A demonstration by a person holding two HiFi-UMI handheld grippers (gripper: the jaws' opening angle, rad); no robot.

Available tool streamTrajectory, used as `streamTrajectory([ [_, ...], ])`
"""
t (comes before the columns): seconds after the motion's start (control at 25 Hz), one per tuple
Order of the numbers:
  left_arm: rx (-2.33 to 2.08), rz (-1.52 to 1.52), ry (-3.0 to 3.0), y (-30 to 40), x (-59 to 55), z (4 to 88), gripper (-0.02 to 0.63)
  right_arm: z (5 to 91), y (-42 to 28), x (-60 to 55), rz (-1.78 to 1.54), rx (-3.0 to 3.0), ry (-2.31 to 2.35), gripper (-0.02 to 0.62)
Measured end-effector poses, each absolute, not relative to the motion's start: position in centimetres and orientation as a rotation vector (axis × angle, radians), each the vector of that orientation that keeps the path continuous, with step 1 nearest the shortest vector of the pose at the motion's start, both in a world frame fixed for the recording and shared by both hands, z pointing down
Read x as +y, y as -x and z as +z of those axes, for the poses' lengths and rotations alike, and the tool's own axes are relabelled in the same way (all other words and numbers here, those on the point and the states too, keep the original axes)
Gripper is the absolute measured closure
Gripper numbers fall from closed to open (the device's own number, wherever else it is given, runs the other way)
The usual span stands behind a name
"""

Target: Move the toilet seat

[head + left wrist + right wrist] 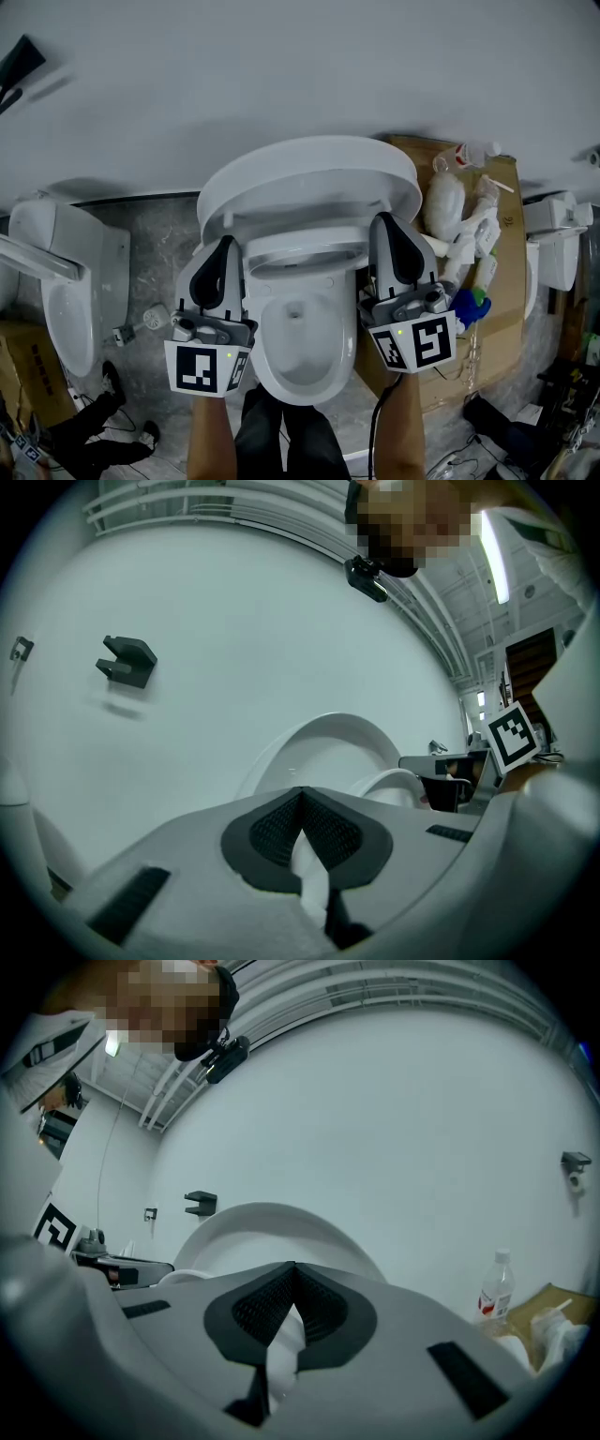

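Note:
A white toilet stands against the wall in the head view, its bowl (298, 349) open below me. The lid (309, 178) is up and leans toward the wall. The seat ring (302, 251) is lifted off the bowl just under the lid. My left gripper (225, 242) sits at the ring's left side and my right gripper (382, 221) at its right side. Both point level at the wall. In the left gripper view the jaws (300, 792) meet at the tips, with the lid (328, 747) behind. The right gripper view shows the same shut tips (293, 1267) before the lid (272, 1227).
A second toilet (66, 281) stands at the left and a third one (555, 244) at the right. A cardboard box (504, 281) with bags and bottles is close beside my right gripper. A dark bracket (127, 660) hangs on the wall. The person's legs (281, 431) are before the bowl.

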State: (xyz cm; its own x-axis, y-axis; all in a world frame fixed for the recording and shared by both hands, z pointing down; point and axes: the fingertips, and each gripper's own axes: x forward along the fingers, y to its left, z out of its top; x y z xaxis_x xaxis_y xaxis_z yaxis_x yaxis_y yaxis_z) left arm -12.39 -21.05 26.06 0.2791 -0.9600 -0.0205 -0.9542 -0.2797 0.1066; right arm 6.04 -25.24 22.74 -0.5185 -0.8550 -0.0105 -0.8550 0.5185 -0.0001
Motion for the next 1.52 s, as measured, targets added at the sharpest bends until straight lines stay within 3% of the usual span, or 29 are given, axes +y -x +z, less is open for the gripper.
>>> streamTrajectory([
  [0.68, -1.82, -0.072, -2.57, 11.6, -19.2, 25.0, 0.597, 21.8, -6.0, -21.7, 0.186, 2.825, 1.618, 0.583],
  [1.12, -1.644, -0.098, -2.66, 9.0, -14.2, 23.9, 0.597, 22.5, -7.6, -15.2, 0.118, 2.84, 1.633, 0.583],
  [1.52, -1.51, -0.048, -2.699, 5.6, -8.1, 28.3, 0.597, 26.7, -7.6, -8.3, 0.011, 2.852, 1.593, 0.584],
])
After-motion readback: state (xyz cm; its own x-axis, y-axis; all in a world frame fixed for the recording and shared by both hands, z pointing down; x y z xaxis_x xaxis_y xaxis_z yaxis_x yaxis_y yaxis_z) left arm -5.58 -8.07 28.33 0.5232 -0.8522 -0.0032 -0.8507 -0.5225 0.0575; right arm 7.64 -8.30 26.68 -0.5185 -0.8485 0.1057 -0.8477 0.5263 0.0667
